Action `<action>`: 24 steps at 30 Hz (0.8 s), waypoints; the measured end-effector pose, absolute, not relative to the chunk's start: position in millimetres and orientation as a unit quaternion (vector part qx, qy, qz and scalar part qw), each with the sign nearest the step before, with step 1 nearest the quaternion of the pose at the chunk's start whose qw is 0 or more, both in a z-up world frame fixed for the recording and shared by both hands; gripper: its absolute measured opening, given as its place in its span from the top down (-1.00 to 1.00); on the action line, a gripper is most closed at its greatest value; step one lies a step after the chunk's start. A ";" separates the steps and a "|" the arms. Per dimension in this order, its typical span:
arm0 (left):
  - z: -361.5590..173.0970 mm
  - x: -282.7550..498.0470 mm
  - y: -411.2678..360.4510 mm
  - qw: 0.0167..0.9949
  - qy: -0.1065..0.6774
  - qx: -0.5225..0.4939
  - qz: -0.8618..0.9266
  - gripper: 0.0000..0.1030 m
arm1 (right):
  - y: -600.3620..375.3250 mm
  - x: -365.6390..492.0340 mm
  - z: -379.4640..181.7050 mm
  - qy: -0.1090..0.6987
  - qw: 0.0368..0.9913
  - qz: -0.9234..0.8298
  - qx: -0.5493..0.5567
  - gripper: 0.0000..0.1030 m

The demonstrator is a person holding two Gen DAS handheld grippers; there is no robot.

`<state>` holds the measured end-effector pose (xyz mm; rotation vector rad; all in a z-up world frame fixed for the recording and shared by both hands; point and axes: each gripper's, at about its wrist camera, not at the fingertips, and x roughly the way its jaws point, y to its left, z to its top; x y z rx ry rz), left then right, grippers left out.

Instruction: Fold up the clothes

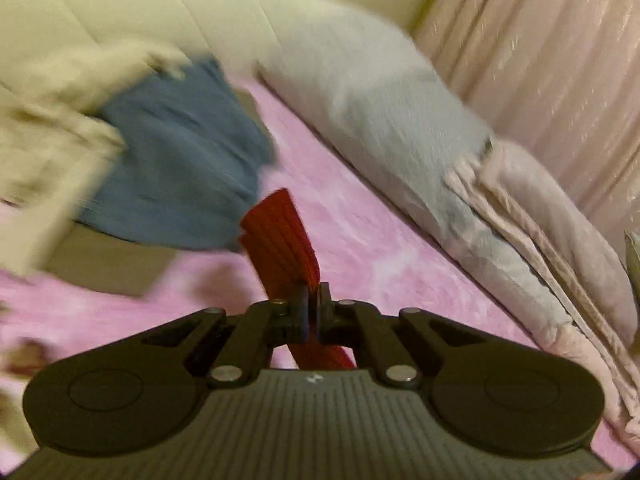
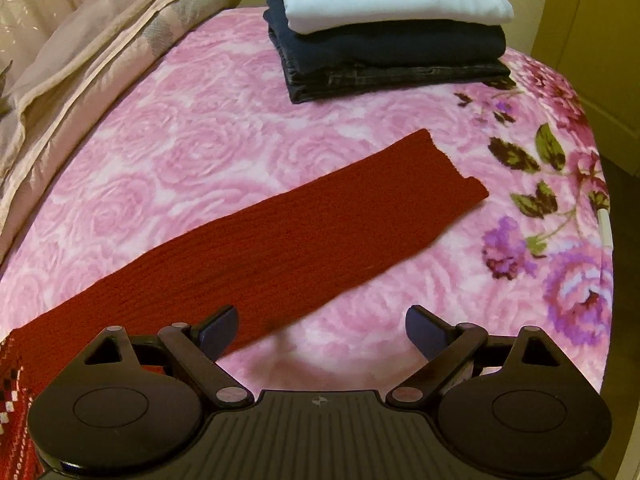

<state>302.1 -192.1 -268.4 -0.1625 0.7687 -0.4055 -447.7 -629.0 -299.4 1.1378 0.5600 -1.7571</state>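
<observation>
A long red ribbed knit piece [image 2: 280, 224] lies flat and diagonal across the pink rose blanket [image 2: 192, 120]. Its near end joins a red and white patterned knit [image 2: 12, 392] at the lower left edge. My right gripper [image 2: 322, 322] hovers open above the strip's near part, nothing between its fingers. In the blurred left wrist view, my left gripper [image 1: 314, 308] is shut on a red ribbed strip [image 1: 280, 240], which rises off the blanket [image 1: 380, 248] and sticks out beyond the jaws.
A stack of folded clothes [image 2: 384, 36], white on dark blue on jeans, sits at the far side of the bed. Beige bedding [image 2: 100, 40] lines the left edge. A blue garment [image 1: 180, 160] and cream cloth [image 1: 52, 120] lie beyond the left gripper; a curtain [image 1: 552, 60] hangs behind.
</observation>
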 end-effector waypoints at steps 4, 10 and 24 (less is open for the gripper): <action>-301.4 262.3 -133.7 0.891 0.432 -0.053 -0.130 0.95 | -630.5 -434.9 -309.0 0.247 0.478 -0.700 0.470 -0.81; -344.9 246.8 -121.6 0.878 0.475 0.023 -0.045 0.90 | -634.7 -413.9 -306.9 0.293 0.521 -0.668 0.443 -0.81; -286.1 253.1 -369.7 0.772 0.476 0.031 -0.420 0.55 | -711.9 -260.2 -294.8 0.310 0.753 -0.440 0.378 -0.79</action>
